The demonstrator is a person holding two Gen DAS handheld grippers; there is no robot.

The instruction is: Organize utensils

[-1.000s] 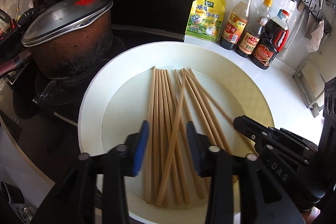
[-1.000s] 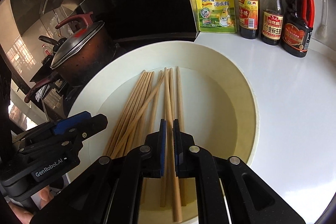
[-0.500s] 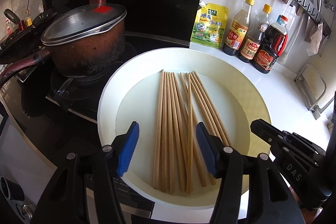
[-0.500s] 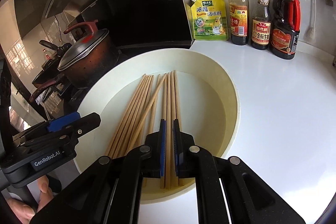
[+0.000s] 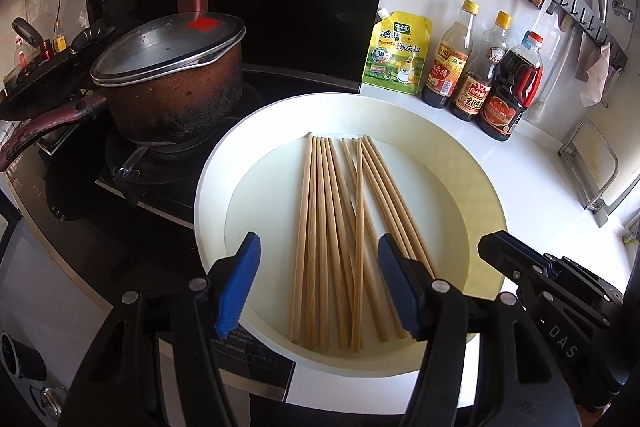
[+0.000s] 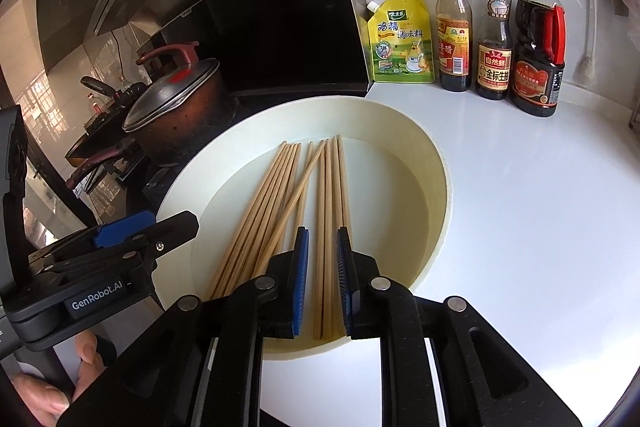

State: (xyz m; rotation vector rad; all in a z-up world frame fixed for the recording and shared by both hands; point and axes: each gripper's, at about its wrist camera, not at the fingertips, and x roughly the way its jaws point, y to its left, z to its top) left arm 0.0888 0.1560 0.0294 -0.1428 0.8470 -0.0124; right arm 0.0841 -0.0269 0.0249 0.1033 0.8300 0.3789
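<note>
Twelve or so wooden chopsticks [image 5: 340, 239] lie flat in the wide white basin [image 5: 216, 187] on the white counter [image 6: 540, 227], tips toward the far wall. We count loosely, since several overlap.

Change since a second ago: the stray chopstick that lay diagonally over the left bundle now runs closer to parallel, though it crosses its neighbours at a shallow angle. In the right wrist view the sticks read as two groups, a fan of five or six on the left and three or four straight ones on the right, with one crossing stick [image 6: 298, 193] between them.

Left gripper [image 5: 318, 285]: jaws are opening, released, blue pads standing either side of the near ends of the sticks and pressing on nothing. A second ago they stood narrower.

Right gripper [image 6: 323, 283]: jaws are opening from a clenched hold on the right group. The near ends of those three or four sticks sit between the pads; we see a sliver of gap at the left pad, so we log the hold as let go, not grasping. The person's fingers [image 6: 86, 351] show at the near left, wrapped on the left gripper's handle.

Both views now take in more of the basin than before, so both grippers have backed off toward the near side.

Judgement: the straightening pass looks finished and the sticks are being set free. The crossing stick is the leftover fault; gathering the two groups into one bundle likely comes next.

Background unchanged: lidded pot [image 5: 172, 83] on the hob far left, seasoning pouch [image 5: 398, 53] and three sauce bottles [image 5: 482, 75] far right.
</note>
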